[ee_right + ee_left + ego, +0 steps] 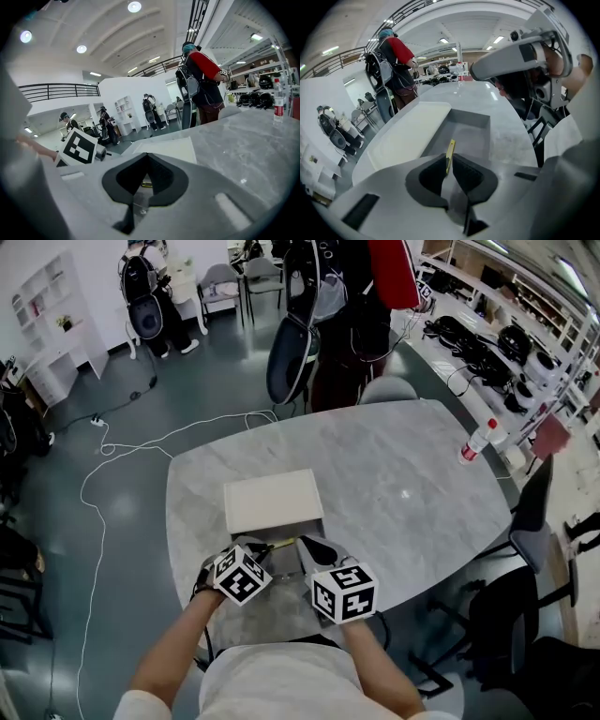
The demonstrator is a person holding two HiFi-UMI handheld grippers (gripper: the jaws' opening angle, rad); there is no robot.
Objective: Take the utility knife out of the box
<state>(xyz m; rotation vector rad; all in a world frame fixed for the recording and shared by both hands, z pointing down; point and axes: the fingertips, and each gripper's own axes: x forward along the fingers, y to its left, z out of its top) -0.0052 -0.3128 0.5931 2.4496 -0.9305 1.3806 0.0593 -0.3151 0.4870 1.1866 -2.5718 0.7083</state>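
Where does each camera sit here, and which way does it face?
Head view: on the person's head, facing steeply down at the table and box; both forearms, left gripper and right gripper show.
Left gripper view: on the left gripper, facing into the open box, jaws shut on the yellow knife.
Right gripper view: on the right gripper, facing across the table over the box.
All three share the box.

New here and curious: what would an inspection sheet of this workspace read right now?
Surface: grey marble table.
Job's things: white box, grey tray open; yellow utility knife in the left jaws.
Clutter: one bottle near the far right edge.
Grippers: left gripper shut on the utility knife; right gripper jaws together, holding nothing seen.
Cables: white cable on the floor.
Surroundings: people with backpacks, chairs, shelves.
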